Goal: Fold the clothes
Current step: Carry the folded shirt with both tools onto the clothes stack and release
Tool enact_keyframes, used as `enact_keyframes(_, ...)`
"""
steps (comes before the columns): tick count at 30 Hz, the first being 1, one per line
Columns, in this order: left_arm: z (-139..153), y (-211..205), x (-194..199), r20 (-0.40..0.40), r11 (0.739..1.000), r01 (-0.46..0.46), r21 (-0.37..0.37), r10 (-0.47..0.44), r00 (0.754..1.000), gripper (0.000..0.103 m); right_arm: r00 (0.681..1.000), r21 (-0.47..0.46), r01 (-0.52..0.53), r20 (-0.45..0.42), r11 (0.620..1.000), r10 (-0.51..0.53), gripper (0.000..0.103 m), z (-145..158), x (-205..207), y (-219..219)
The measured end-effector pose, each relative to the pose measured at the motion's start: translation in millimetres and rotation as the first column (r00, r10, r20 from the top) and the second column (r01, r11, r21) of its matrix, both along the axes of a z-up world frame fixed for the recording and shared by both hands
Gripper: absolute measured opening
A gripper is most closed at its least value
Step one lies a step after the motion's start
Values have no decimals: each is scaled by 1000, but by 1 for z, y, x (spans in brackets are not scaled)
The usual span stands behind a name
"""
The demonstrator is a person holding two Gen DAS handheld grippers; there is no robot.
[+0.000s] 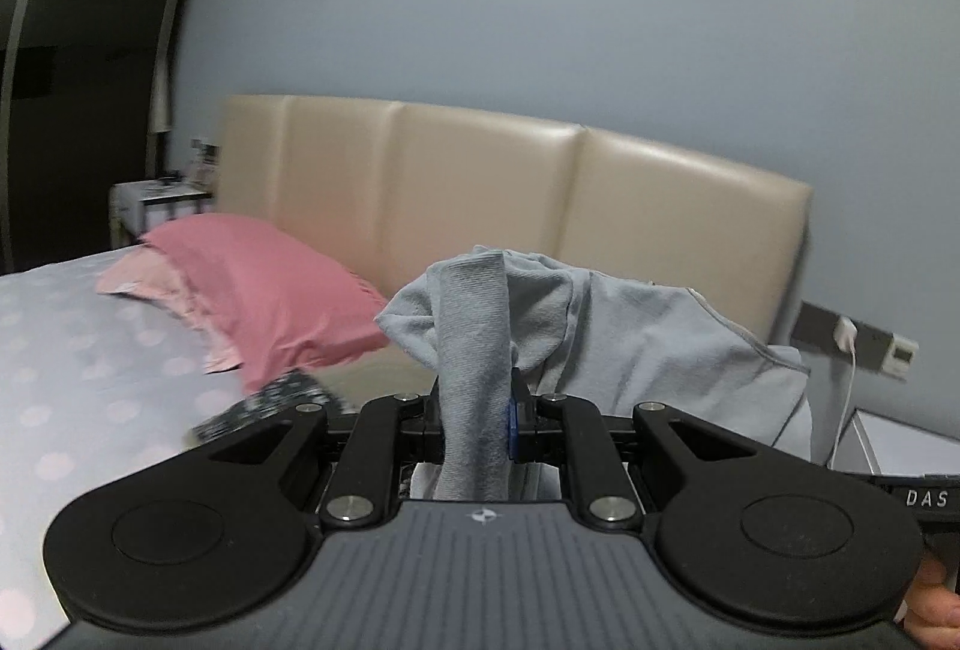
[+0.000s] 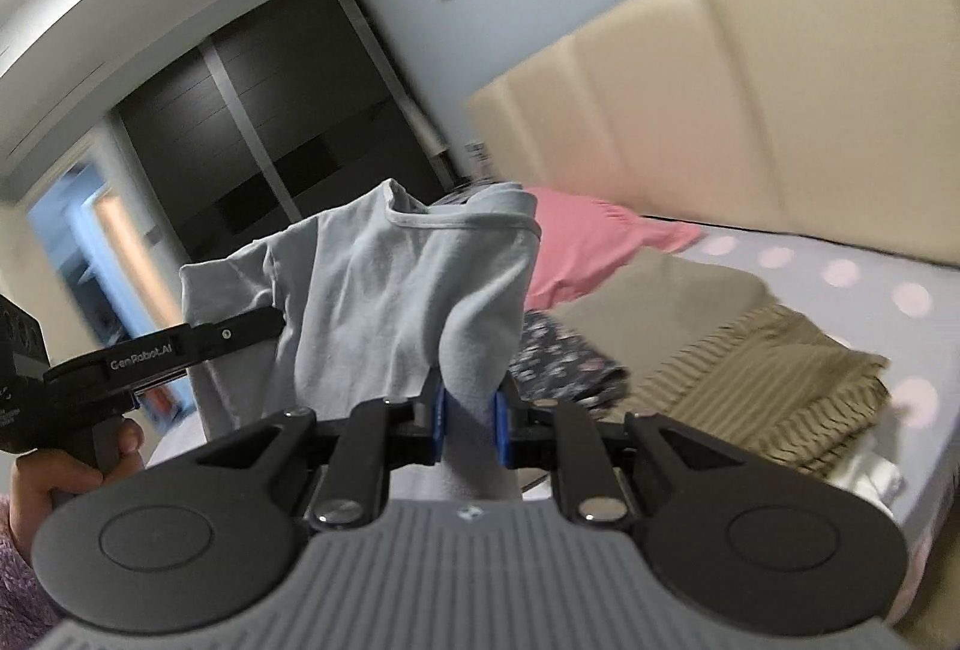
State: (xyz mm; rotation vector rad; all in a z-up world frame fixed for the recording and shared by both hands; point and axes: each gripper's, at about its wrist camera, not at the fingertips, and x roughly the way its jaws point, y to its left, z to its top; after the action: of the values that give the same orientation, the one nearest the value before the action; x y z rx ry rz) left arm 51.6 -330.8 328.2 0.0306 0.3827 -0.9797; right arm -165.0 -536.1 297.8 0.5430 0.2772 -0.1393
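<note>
A pale blue-grey garment [image 1: 630,338] hangs in the air above the bed, held up between both grippers. My left gripper [image 1: 477,419] is shut on a bunched fold of it, the cloth standing up between the blue pads. In the right wrist view the same garment [image 2: 384,302] drapes over the front of my right gripper [image 2: 471,422], which is shut on another fold. The left gripper's body and the hand holding it [image 2: 90,446] show at the left of that view. Both fingertips are mostly covered by cloth.
A bed with a dotted lilac sheet [image 1: 78,362] has a pink pillow [image 1: 264,290] against a beige padded headboard [image 1: 480,194]. A dark floral cloth [image 2: 564,356] and a beige striped throw [image 2: 762,380] lie on the bed. A bedside table [image 1: 156,200] and dark wardrobe [image 2: 252,128] stand beyond.
</note>
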Motion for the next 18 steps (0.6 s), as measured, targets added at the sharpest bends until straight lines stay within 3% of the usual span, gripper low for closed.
enact_keyframes(8,-38,-94,33,-2,979,159,129,-160,987,13,983,112,163,-106,980,-151,18,-38,21,-54)
enact_keyframes(18,-98,-189,72,-72,946,213,245,-201,977,13,930,119,278,-283,953,-236,18,-84,70,-128)
